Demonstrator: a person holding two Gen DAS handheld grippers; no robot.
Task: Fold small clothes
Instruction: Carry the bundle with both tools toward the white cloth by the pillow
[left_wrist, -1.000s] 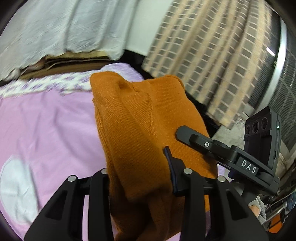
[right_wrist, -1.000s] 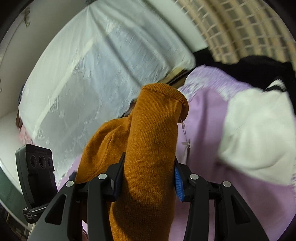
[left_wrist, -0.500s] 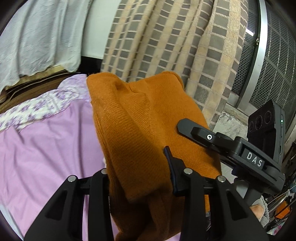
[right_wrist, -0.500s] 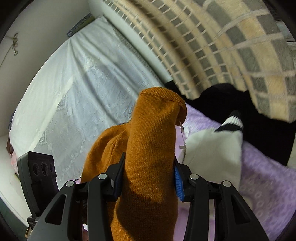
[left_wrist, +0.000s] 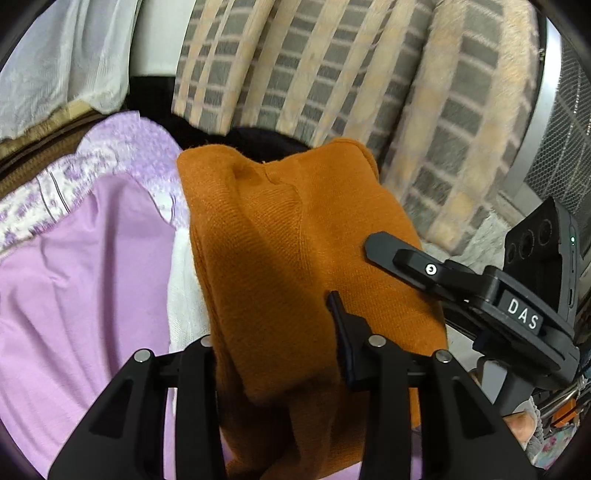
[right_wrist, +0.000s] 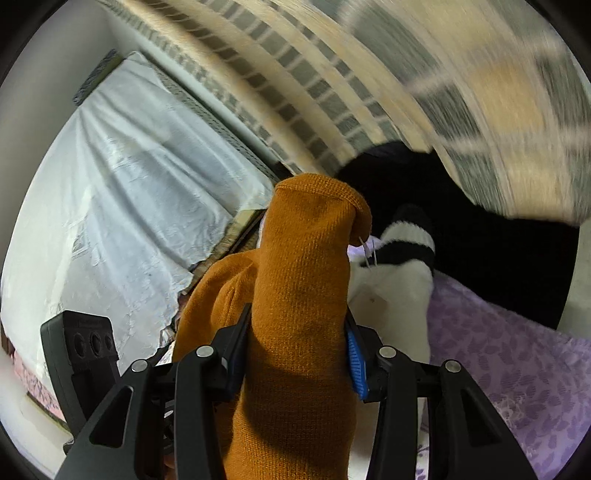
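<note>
An orange knitted garment (left_wrist: 280, 254) is held up between both grippers, above a lilac bed sheet (left_wrist: 74, 280). My left gripper (left_wrist: 275, 332) is shut on one bunched edge of it. My right gripper (right_wrist: 295, 332) is shut on another bunched part of the orange garment (right_wrist: 303, 295), which stands up between the jaws. The right gripper's body also shows in the left wrist view (left_wrist: 480, 291), close beside the cloth. A white garment with black stripes (right_wrist: 402, 258) lies on the bed behind; it shows as a white strip in the left wrist view (left_wrist: 183, 288).
A checked grey and beige curtain (left_wrist: 351, 74) hangs close behind. A black cloth (right_wrist: 480, 236) lies at the bed's far edge. A white lace drape (right_wrist: 129, 192) covers furniture at the left. Floral purple bedding (right_wrist: 517, 362) is at the right.
Both grippers have swung with the orange garment towards the curtain side of the bed. The striped white garment and black cloth have come closer in view. The grips are unchanged.
</note>
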